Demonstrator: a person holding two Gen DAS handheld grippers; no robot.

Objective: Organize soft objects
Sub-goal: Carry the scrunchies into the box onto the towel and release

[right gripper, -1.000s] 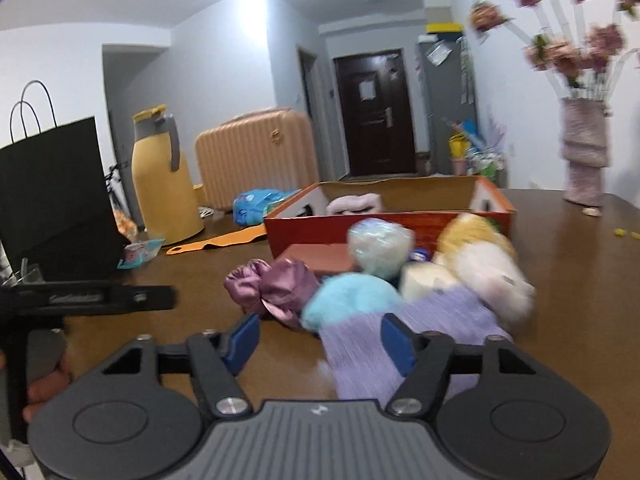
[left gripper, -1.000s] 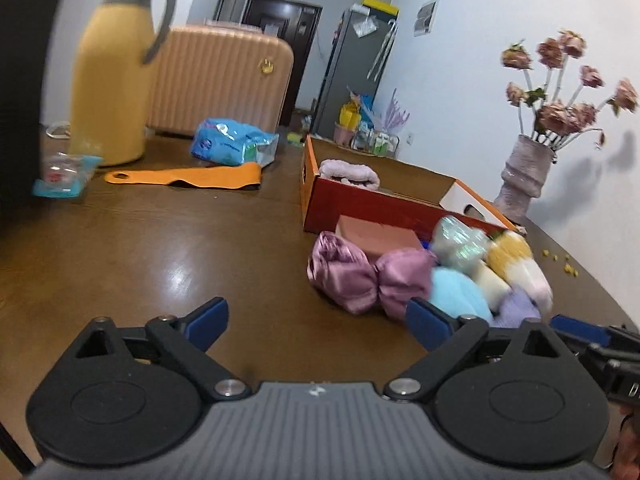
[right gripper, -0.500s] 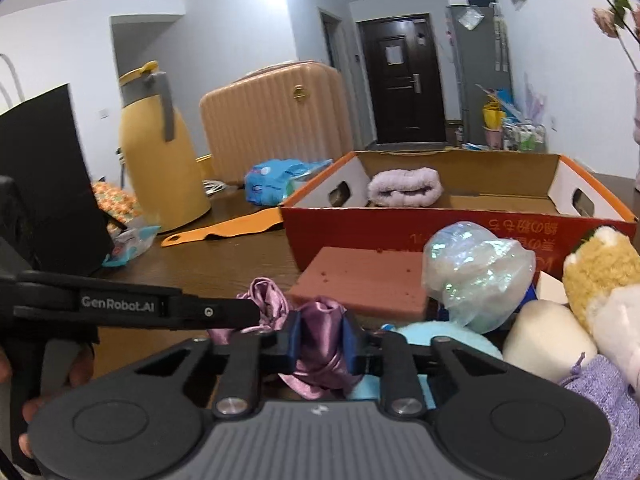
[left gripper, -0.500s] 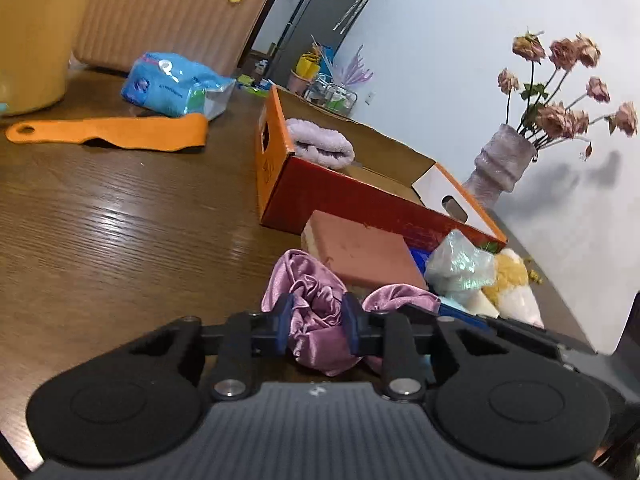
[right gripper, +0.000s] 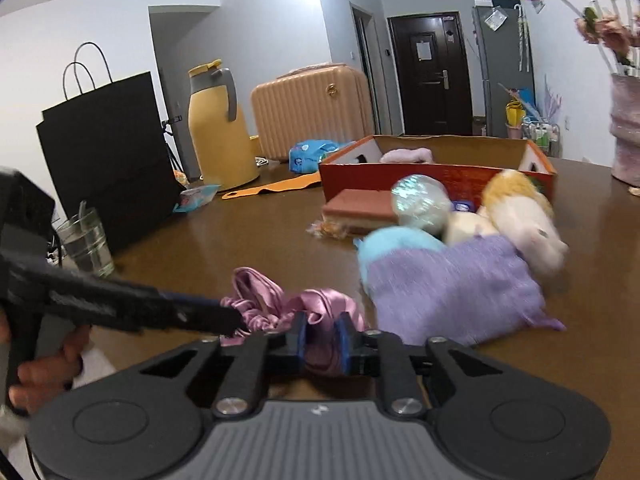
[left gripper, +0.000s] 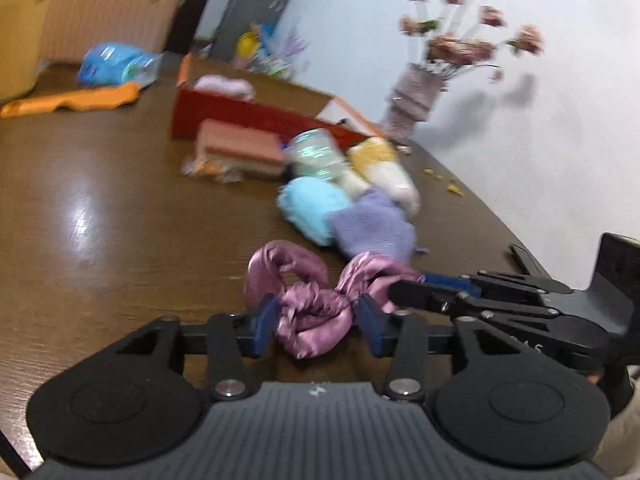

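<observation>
Two handheld grippers meet over a pink satin scrunchie [left gripper: 308, 312] on a brown wooden tabletop [left gripper: 100, 216]. The left gripper [left gripper: 316, 326] has the bunched fabric between its blue fingers [left gripper: 264, 320], which are parting at this moment and stand half-spread, with a slight gap on the right side. The right gripper [right gripper: 322, 340] has its fingers [right gripper: 298, 338] drawn narrow and pinching the other end of the same scrunchie [right gripper: 280, 308].

Just beyond the fingertips lies a pile of soft things: a lilac knitted cloth [right gripper: 452, 288], a light blue fluffy ball [left gripper: 312, 204], a shiny pale green ball [right gripper: 420, 204], a yellow-and-white plush toy [right gripper: 524, 220] and a brown sponge block [left gripper: 240, 148]. Behind them stands an open red cardboard box [right gripper: 440, 172] with a pale pink item [right gripper: 404, 155] inside. A person's hand [right gripper: 44, 368] grips the left tool's handle.
</observation>
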